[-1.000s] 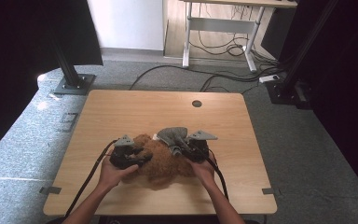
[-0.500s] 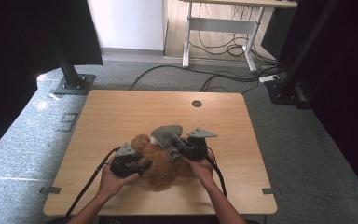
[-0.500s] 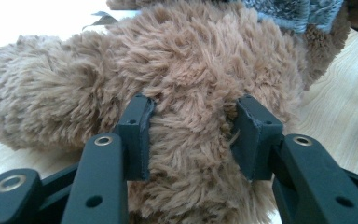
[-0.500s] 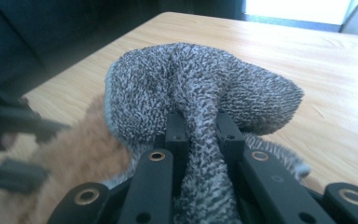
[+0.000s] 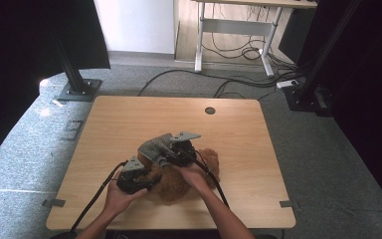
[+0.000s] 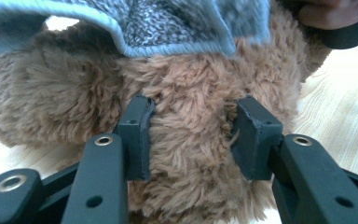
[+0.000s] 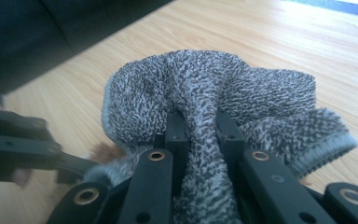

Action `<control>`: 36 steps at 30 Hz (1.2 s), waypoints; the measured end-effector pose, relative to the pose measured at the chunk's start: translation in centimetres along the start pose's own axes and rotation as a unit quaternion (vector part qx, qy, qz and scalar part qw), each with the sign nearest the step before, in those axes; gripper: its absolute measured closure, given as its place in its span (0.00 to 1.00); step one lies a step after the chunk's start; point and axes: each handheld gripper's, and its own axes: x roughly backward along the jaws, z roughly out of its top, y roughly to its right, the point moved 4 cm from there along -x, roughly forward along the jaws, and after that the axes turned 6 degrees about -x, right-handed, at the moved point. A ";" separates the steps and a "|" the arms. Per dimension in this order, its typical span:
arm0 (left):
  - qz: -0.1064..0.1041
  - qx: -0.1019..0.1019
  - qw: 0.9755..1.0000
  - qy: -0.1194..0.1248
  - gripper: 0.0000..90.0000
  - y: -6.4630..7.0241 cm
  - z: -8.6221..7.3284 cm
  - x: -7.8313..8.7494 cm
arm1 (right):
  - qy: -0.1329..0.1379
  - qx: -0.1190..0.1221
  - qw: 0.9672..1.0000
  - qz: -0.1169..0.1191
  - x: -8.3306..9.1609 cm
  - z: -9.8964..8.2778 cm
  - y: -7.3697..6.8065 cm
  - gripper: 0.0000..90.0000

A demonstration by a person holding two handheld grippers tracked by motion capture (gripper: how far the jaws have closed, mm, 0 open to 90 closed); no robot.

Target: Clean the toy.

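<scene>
On the wooden table (image 5: 129,124), the left gripper (image 6: 193,140) clamps its half-open jaws on the brown plush toy (image 6: 186,93), while the right gripper (image 7: 200,135), jaws nearly shut, pinches the grey knitted garment (image 7: 242,88) over it.

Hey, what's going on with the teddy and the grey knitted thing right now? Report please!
Left gripper clamped on brown plush toy. Right gripper pinching grey knit garment, bunched, over the toy. Nothing in the way.

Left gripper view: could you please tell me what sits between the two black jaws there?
In the left gripper view, the brown plush toy fills the gap: its fur bulges between the pads, under a grey knitted garment.
</scene>
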 end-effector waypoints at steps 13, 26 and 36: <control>0.006 -0.007 1.000 -0.006 0.57 0.4 -0.1 0.1 | -0.001 -0.001 1.000 -0.015 1.4 -1.0 1.1 0.88; 0.027 -0.016 0.999 -0.012 0.57 1.3 -0.1 0.1 | 0.011 -0.004 1.000 -0.018 2.8 -1.8 1.8 0.88; 0.038 -0.019 0.999 -0.012 0.57 1.8 -0.2 0.1 | 0.018 -0.008 0.999 -0.028 5.0 -2.5 3.2 0.88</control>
